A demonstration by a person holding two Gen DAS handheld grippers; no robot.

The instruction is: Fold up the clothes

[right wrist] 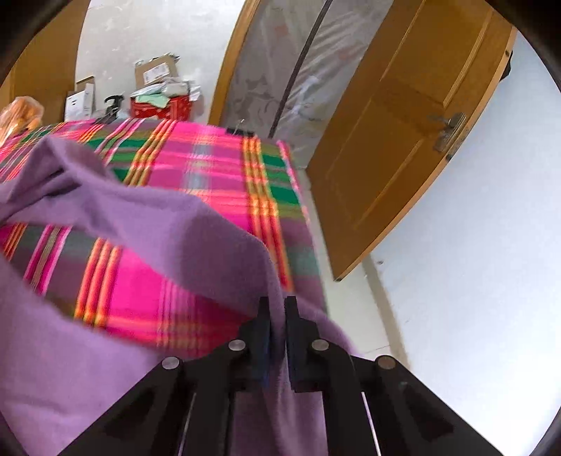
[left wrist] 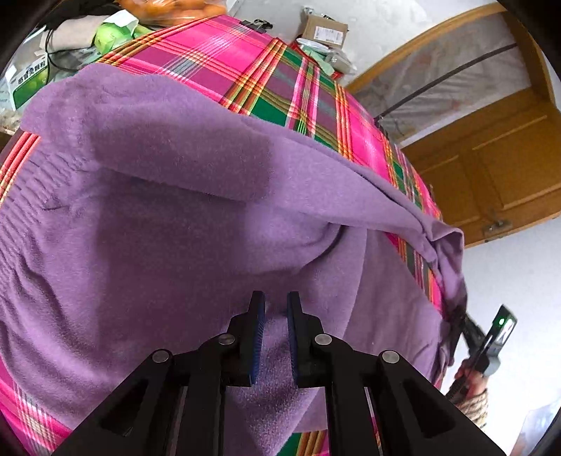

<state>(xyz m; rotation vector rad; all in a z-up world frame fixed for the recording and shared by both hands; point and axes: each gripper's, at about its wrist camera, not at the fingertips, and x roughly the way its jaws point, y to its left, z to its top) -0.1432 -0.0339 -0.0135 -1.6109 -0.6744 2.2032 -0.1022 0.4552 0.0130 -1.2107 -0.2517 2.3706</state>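
A purple fleece garment (left wrist: 168,217) lies spread over a table under a pink plaid cloth (left wrist: 245,70). Its ribbed hem sits at the left, and one fold lies across the middle. My left gripper (left wrist: 275,315) is at the garment's near edge, shut on a raised pinch of the fleece. At the table's right edge, my right gripper (right wrist: 277,315) is shut on another part of the garment (right wrist: 210,238) and lifts a strip of it off the plaid cloth (right wrist: 196,165). The left wrist view shows that right gripper (left wrist: 459,315) too, with a hand (left wrist: 471,382) holding it.
Cardboard boxes (left wrist: 324,31), a green box (left wrist: 26,79) and a bag of orange fruit (left wrist: 175,7) crowd the far side. An open wooden door (right wrist: 403,147) stands to the right. The table's right edge (right wrist: 301,217) drops to a pale floor.
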